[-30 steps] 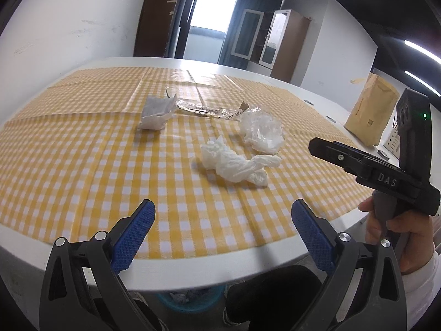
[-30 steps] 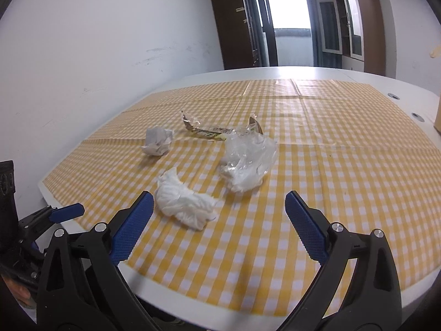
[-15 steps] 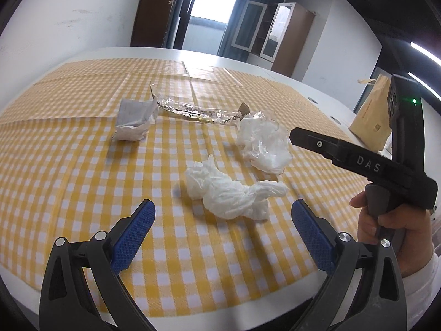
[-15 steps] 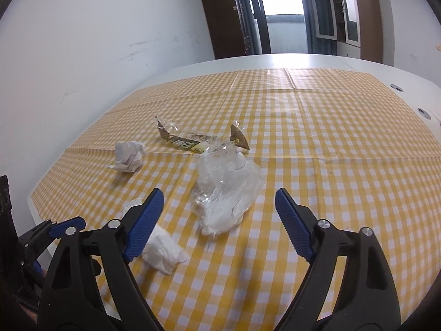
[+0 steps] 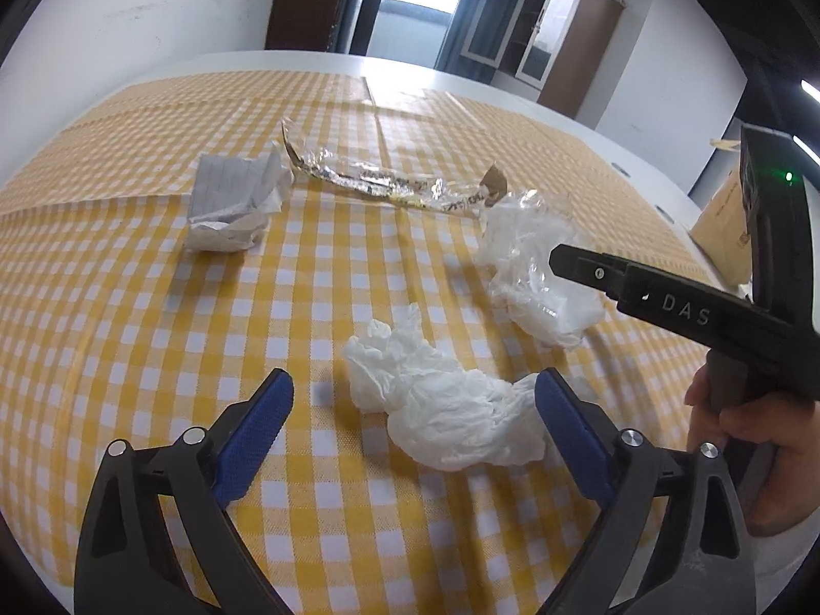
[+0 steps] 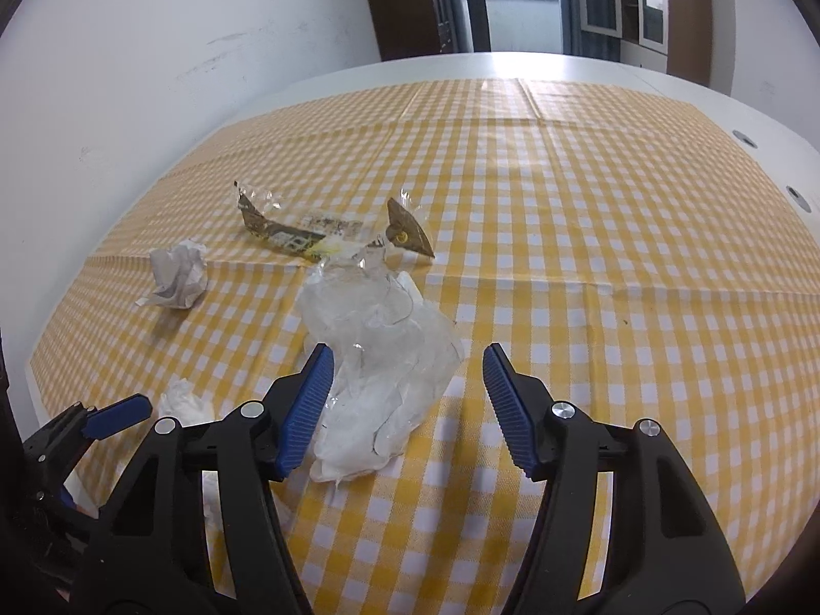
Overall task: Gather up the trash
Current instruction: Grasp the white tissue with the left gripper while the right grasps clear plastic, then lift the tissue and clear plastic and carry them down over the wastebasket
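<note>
Several bits of trash lie on a yellow checked tablecloth [image 5: 128, 333]. A crumpled white tissue [image 5: 446, 400] sits between the blue pads of my left gripper [image 5: 412, 410]; its jaws are closing and the right pad touches the tissue's end. A clear crumpled plastic bag [image 6: 379, 359] lies between the pads of my right gripper [image 6: 407, 394], whose jaws are closing, the left pad against the bag and the right pad apart from it. Farther off lie a crumpled paper ball [image 5: 230, 205] [image 6: 177, 277] and a long clear snack wrapper [image 5: 389, 184] [image 6: 328, 236].
The right gripper's black body [image 5: 717, 318] and the hand holding it [image 5: 743, 441] stand at the right of the left wrist view. A brown paper bag [image 5: 728, 236] sits at the table's far right. White walls, a doorway and cabinets lie beyond.
Both grippers moved forward over the table toward the trash. The left now straddles the tissue and the right straddles the plastic bag, whose jaws have narrowed markedly.
</note>
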